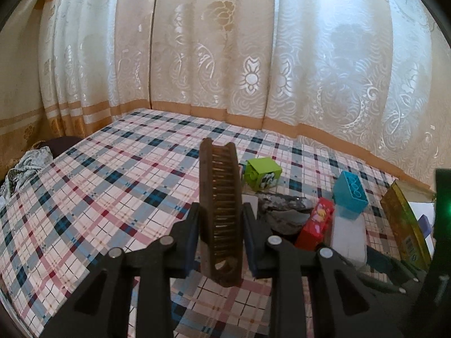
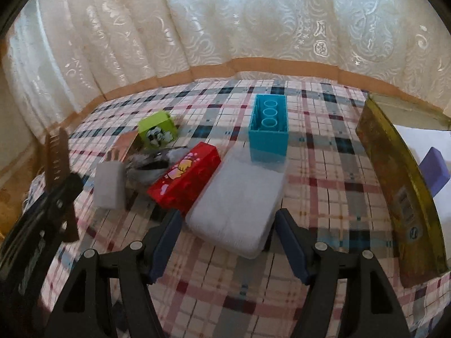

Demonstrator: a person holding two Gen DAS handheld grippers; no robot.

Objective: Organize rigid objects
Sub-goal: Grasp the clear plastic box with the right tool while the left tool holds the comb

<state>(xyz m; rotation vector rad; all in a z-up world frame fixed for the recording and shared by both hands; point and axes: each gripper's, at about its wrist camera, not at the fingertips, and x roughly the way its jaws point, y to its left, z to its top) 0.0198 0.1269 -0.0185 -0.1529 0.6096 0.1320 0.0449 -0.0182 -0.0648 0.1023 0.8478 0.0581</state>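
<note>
Right now the brown comb [image 1: 221, 217] stands upright, pinched between the nearly closed fingers of the left tool [image 1: 221, 236], lifted off the checked surface [image 1: 93, 186] likely to be carried clear of the clutter. At its three o'clock lie the red block [image 1: 315, 224] and blue block [image 1: 351, 187]. The right tool [image 2: 225, 242] hangs open and empty over the white box [image 2: 239, 208]; open room lies toward nine o'clock, and the curtain [image 1: 225, 42] bounds the far edge.
</note>
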